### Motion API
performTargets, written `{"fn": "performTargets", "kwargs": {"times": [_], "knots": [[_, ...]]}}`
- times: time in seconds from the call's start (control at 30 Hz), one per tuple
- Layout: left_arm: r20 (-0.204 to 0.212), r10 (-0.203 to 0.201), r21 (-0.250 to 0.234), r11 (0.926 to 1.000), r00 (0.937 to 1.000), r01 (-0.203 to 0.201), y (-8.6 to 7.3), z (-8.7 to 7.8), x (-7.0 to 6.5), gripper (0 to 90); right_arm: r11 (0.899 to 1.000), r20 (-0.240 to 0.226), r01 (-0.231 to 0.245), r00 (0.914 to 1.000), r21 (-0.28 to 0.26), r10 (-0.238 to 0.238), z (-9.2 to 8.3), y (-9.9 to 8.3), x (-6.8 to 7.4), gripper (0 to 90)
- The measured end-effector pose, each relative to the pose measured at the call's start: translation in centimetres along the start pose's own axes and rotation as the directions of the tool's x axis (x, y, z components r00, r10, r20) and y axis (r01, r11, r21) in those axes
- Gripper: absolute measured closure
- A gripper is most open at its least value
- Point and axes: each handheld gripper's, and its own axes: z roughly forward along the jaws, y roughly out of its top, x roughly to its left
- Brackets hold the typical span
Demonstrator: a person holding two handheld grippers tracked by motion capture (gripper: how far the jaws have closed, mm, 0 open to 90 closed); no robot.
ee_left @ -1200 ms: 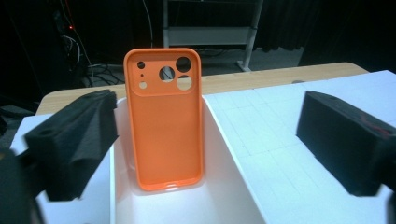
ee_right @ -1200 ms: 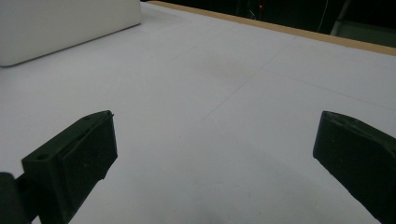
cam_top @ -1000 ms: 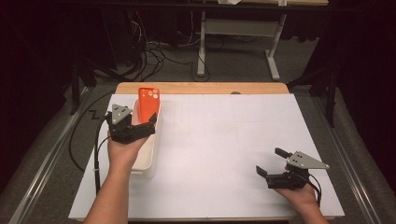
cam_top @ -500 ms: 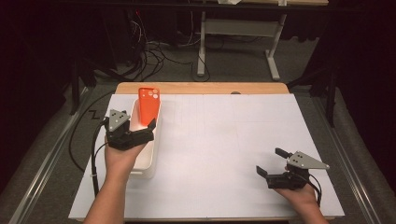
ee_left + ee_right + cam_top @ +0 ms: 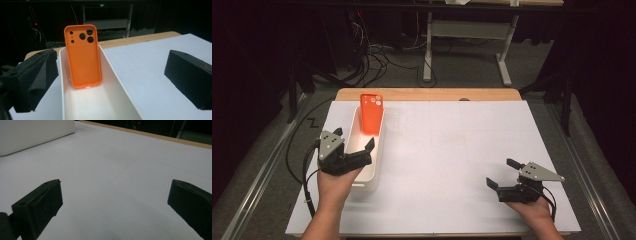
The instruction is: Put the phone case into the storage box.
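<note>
An orange phone case (image 5: 372,112) (image 5: 83,57) stands upright, leaning on the far end wall of a long white bin (image 5: 379,150) (image 5: 120,85) at the table's left. My left gripper (image 5: 353,139) (image 5: 112,58) hovers over the bin's near half. It is open, one jaw on each side of the bin, well short of the case. My right gripper (image 5: 501,172) (image 5: 115,187) rests low near the front right of the table. It is open, with nothing but white paper between its jaws. The bin's side (image 5: 35,135) lies far off in the right gripper view.
A white paper sheet (image 5: 452,150) covers the tabletop. A wooden strip (image 5: 427,94) runs along the far edge. Black cables (image 5: 309,170) trail off the left side. Beyond the table stand a desk frame (image 5: 462,30) and floor cables.
My left gripper has drawn back along the bin toward the person, away from the orange case, which stays standing. The right gripper has not moved.
</note>
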Motion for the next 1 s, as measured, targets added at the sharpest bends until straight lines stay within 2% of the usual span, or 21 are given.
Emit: {"fn": "performTargets", "kwargs": {"times": [0.1,0.23,0.3,0.4,0.47,0.67,0.77,0.83,0.9,1.0], "knots": [[0.001,0.009,-0.018,0.9998,1.0,-0.009,-0.5,-0.7,-0.2,0.1,1.0,0.0,0.001,1.0,-0.001,-0.001,0.0,0.0,0.0,0.2],[0.016,0.001,-0.051,0.9987,0.9999,-0.001,-1.3,-1.9,-0.4,0.1,1.0,0.001,0.002,1.0,0.0,-0.002,0.0,0.0,0.0,0.2],[0.014,0.011,-0.067,0.9977,0.9998,-0.01,-1.7,-2.5,-0.7,0.1,1.0,0.001,0.003,1.0,0.002,-0.003,0.0,0.0,0.0,0.2],[0.034,0.02,-0.072,0.9972,0.9992,-0.017,-2.2,-3.3,-1.2,0.1,1.0,0.002,0.004,1.0,0.002,-0.004,0.0,0.0,0.0,0.2],[0.028,0.027,-0.083,0.9962,0.9992,-0.025,-2.6,-3.8,-1.5,0.1,1.0,0.003,0.005,1.0,0.0,-0.005,-0.1,0.0,0.0,0.2],[0.043,0.041,-0.079,0.9962,0.9982,-0.038,-4.1,-4.8,-1.9,0.1,1.0,0.009,0.0,1.0,-0.004,0.0,-0.2,0.0,0.0,0.2],[0.056,0.04,-0.059,0.9976,0.9976,-0.037,-4.9,-5.0,-1.9,0.1,1.0,0.012,-0.004,0.9999,-0.006,0.004,-0.3,0.0,0.0,0.2],[0.079,0.035,-0.053,0.9981,0.9963,-0.03,-5.1,-5.0,-1.8,0.1,1.0,0.015,-0.003,0.9999,-0.006,0.003,-0.3,0.1,0.0,0.2],[0.077,0.033,-0.072,0.9971,0.9965,-0.028,-5.2,-5.0,-1.8,0.1,1.0,0.016,-0.001,0.9999,-0.005,0.001,-0.3,0.1,0.0,0.2],[0.085,0.026,-0.071,0.9973,0.9961,-0.02,-5.3,-4.9,-1.8,0.1,1.0,0.02,0.001,0.9998,-0.003,-0.001,-0.2,0.1,0.1,0.2]]}}
